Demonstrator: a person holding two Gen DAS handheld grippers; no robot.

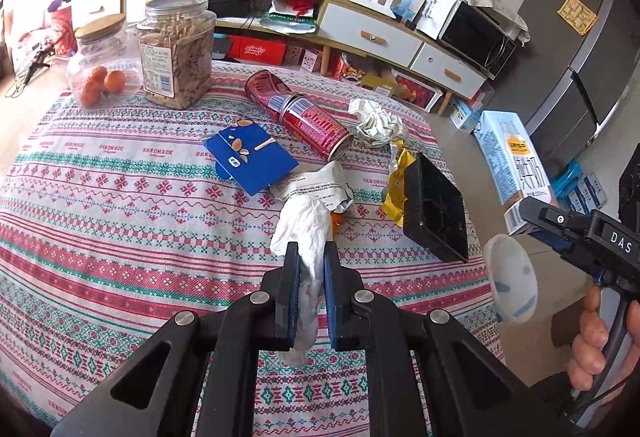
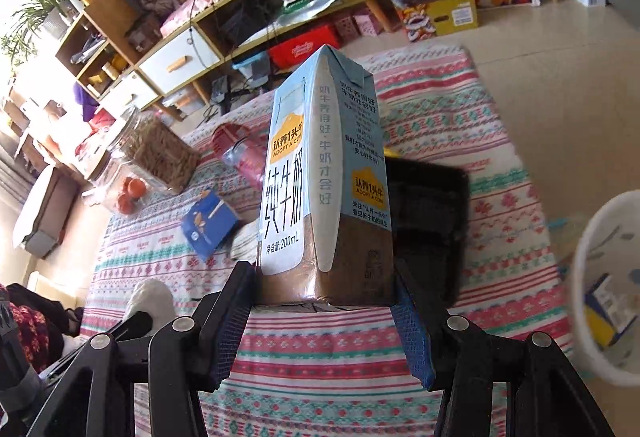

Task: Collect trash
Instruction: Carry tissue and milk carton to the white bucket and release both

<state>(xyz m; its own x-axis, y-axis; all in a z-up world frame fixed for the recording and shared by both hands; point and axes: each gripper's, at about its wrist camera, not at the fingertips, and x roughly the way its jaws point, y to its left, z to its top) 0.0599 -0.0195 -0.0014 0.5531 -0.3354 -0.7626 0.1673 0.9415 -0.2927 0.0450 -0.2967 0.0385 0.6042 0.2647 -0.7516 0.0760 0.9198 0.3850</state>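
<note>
My left gripper [image 1: 311, 255] is shut on a crumpled white tissue [image 1: 304, 225], held just above the patterned tablecloth [image 1: 120, 197]. My right gripper [image 2: 324, 289] is shut on the base of a light-blue milk carton [image 2: 324, 177], which stands upright between the blue pads, above the table's edge. The left wrist view shows that carton [image 1: 512, 165] and the right gripper [image 1: 532, 215] at the far right. Still on the table lie a crushed red can [image 1: 304, 113], a blue packet [image 1: 248, 155], a paper wad [image 1: 376, 123], a printed wrapper [image 1: 316, 189], a yellow wrapper [image 1: 394, 189] and a black tray [image 1: 436, 209].
A white bin [image 2: 604, 285] with some packaging inside stands on the floor right of the table; its rim also shows as the bin [image 1: 512, 277] in the left wrist view. A jar of oranges [image 1: 100, 65] and a jar of seeds [image 1: 180, 49] stand at the table's far left. A low cabinet [image 1: 372, 33] lines the wall.
</note>
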